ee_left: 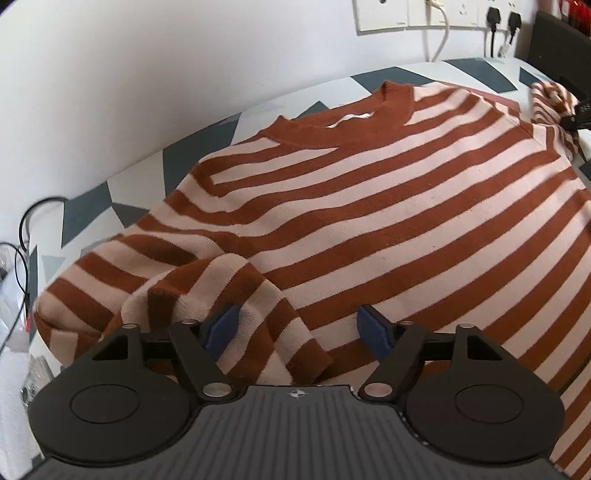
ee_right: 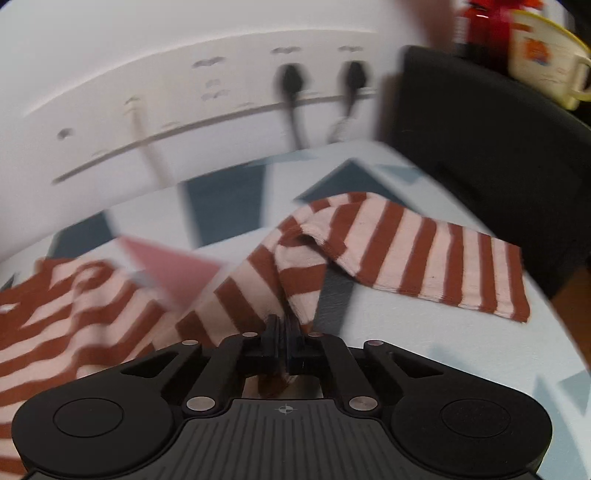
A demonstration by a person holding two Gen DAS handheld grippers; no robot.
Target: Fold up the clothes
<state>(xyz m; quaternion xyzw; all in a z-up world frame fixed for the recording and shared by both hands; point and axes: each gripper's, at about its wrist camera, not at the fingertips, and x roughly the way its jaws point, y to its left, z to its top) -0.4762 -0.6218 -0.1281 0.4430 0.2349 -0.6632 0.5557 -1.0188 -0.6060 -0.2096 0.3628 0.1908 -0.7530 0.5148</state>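
Sweater (ee_left: 369,206), rust and pale pink stripes, lies front-up across the patterned counter (ee_left: 88,210) in my left wrist view, collar toward the wall. Its near sleeve (ee_left: 207,295) is doubled over on itself right at my left hand-held gripper (ee_left: 297,328), whose blue pads (ee_left: 373,328) stand wide apart with the cuff lying between them, not pinched. I judge I have it poised there to take that sleeve and bring it in over the body. Wall sockets (ee_left: 406,14) and black plugs sit above the far edge; I can read no lettering on them.

In my right wrist view, blurred by motion, my right hand-held gripper (ee_right: 283,325) is clamped tight on the other sleeve (ee_right: 406,251), cloth bunched between the closed fingers. The sleeve rises from the counter to the grip and drapes back down, cuff end lying flat to the right; I take it that I hold it mid-length so it can be carried across the body. A cream mug (ee_right: 546,51) stands on something dark at upper right; it carries an orange print, the writing too blurred to read.
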